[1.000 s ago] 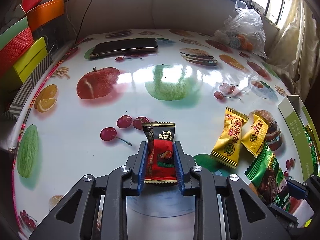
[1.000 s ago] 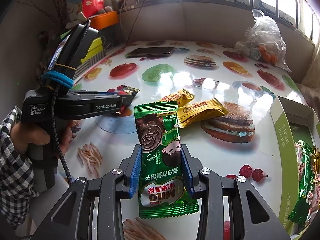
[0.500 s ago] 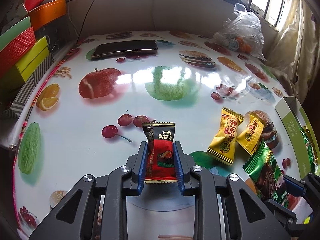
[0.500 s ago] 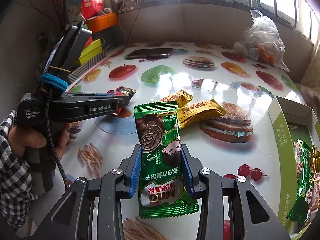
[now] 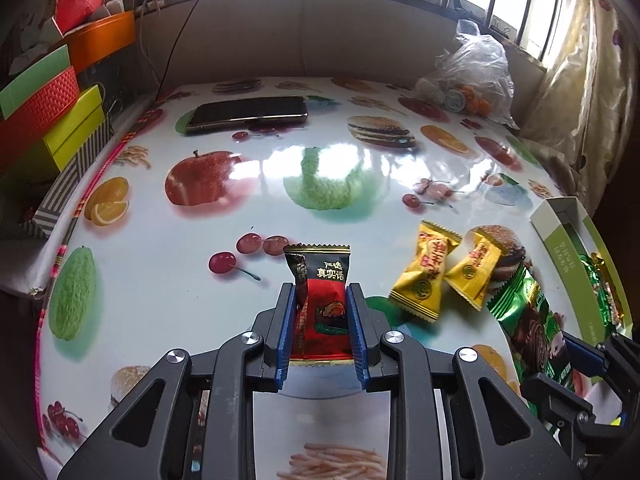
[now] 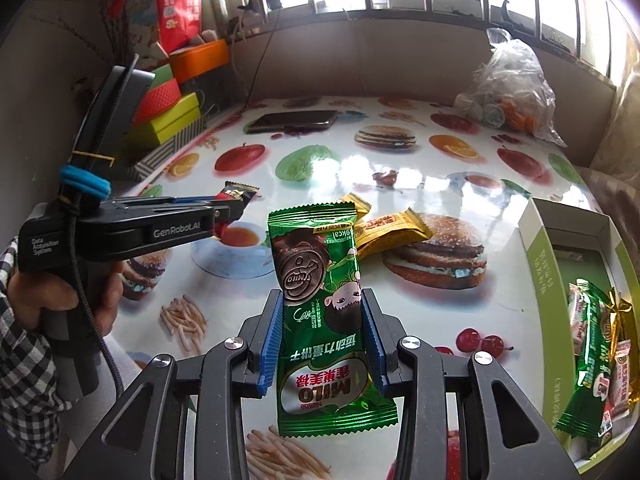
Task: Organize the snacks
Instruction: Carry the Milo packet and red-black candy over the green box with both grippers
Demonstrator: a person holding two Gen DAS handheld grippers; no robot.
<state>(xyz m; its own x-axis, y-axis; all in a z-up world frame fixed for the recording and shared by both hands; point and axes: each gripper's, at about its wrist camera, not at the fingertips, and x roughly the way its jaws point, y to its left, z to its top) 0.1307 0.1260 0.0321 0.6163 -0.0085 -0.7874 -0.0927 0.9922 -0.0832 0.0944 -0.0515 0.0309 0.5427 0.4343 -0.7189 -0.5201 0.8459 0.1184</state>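
Above the fruit-print desk [image 5: 360, 208], the left tool [image 5: 320, 320], clamped on its red snack [image 5: 322, 312], has lifted slightly while the right tool [image 6: 322, 332] grips the green Milo packet [image 6: 320, 280], both ready for the box [image 6: 538, 256].

The left tongs [image 5: 320, 332] slant down over the counter [image 5: 168, 280], blue pads clamped on a small red-and-black packet [image 5: 322, 312]. A hand [image 6: 60, 300] in a checked sleeve grips their handle. The right tongs [image 6: 323, 340] also tilt downward, pinching a green Milo wrapper [image 6: 320, 320].
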